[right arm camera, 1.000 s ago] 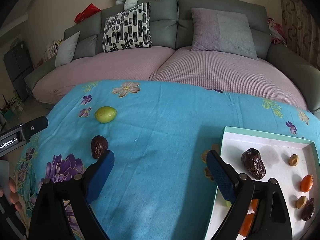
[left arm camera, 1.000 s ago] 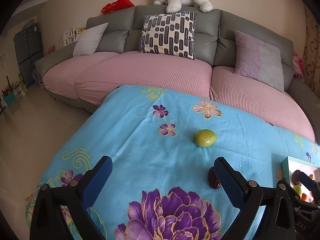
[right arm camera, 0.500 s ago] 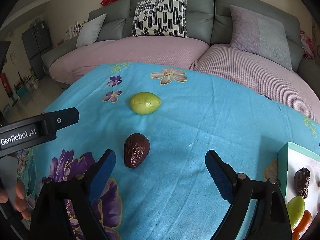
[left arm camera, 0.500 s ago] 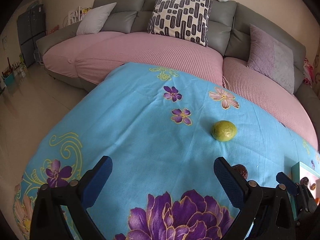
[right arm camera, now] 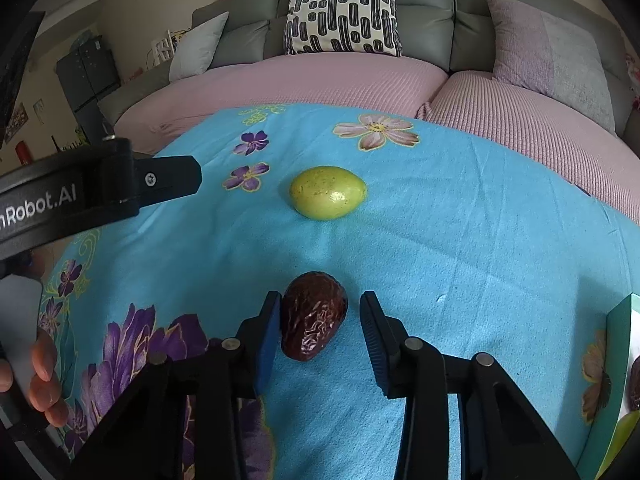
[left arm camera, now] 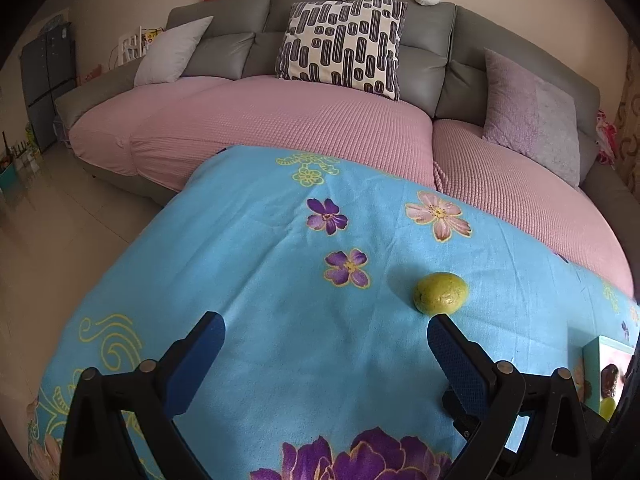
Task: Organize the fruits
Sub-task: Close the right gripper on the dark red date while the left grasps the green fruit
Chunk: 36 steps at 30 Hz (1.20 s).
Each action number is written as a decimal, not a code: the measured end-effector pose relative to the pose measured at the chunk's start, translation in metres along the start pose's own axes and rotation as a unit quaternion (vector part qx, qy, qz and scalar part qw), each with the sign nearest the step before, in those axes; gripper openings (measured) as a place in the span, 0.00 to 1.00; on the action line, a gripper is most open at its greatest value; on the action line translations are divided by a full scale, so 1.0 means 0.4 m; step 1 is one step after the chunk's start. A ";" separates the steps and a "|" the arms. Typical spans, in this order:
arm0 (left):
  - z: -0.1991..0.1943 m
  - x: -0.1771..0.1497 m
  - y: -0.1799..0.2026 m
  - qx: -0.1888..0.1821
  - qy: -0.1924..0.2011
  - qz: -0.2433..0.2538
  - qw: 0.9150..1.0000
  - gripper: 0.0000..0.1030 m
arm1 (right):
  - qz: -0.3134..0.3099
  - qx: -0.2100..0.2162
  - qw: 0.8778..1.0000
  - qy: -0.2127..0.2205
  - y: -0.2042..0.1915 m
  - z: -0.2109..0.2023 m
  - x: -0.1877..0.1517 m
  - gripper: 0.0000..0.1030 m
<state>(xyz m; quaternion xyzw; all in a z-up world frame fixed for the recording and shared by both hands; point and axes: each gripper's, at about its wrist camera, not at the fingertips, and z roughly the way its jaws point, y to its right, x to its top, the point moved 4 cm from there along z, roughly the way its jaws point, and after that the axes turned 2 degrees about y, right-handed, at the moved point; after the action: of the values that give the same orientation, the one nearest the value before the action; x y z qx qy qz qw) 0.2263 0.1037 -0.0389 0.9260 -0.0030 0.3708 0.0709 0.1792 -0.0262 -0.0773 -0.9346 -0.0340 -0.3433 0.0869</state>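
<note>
A dark brown wrinkled date (right arm camera: 314,316) lies on the blue flowered cloth (right arm camera: 460,220). My right gripper (right arm camera: 320,314) straddles it, open but narrowed: the left pad (right arm camera: 269,328) touches the date and the right pad (right arm camera: 372,328) stands a little off it. A yellow-green oval fruit (right arm camera: 328,199) rests just beyond the date. In the left wrist view this fruit (left arm camera: 440,293) sits right at the tip of the right finger (left arm camera: 448,344), outside the jaws. My left gripper (left arm camera: 324,330) hangs wide open and holds nothing.
A teal-rimmed white tray (left arm camera: 600,364) with fruit in it sits at the cloth's right edge, also at the tray rim (right arm camera: 620,344). The left gripper's body (right arm camera: 100,188) and a hand (right arm camera: 40,380) are at left. A pink-covered sofa (left arm camera: 320,128) lies behind.
My right gripper has moved left and forward from the tray to the date, and its jaws have narrowed around it. The left gripper has shifted slightly and stays open.
</note>
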 end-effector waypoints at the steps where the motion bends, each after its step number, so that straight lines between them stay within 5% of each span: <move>1: 0.004 0.000 0.005 -0.008 -0.002 -0.004 1.000 1.00 | 0.003 0.003 1.000 0.000 0.001 0.000 0.000 0.33; 10: 0.042 0.036 0.075 -0.078 -0.026 -0.012 0.997 0.99 | 0.040 -0.026 0.999 0.013 0.091 -0.059 0.003 0.33; 17: 0.119 0.056 0.158 -0.102 -0.072 0.007 0.992 0.88 | 0.093 -0.058 0.994 0.028 0.195 -0.131 -0.003 0.33; 26: 0.208 0.037 0.219 -0.095 -0.115 0.011 0.989 0.73 | 0.143 -0.063 0.987 0.040 0.269 -0.179 -0.015 0.33; 32: 0.223 0.035 0.220 -0.075 -0.113 0.011 0.991 0.54 | 0.156 -0.061 0.985 0.042 0.290 -0.195 -0.020 0.33; 36: 0.208 0.030 0.219 -0.078 -0.108 0.008 0.991 0.55 | 0.157 -0.066 0.985 0.041 0.292 -0.200 -0.015 0.33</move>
<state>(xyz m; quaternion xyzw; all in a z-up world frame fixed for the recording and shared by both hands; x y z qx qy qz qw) 0.2868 0.0066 -0.0788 0.9523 -0.0470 0.2676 0.1388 0.1380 -0.1557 -0.0375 -0.9171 0.1397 -0.3648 0.0795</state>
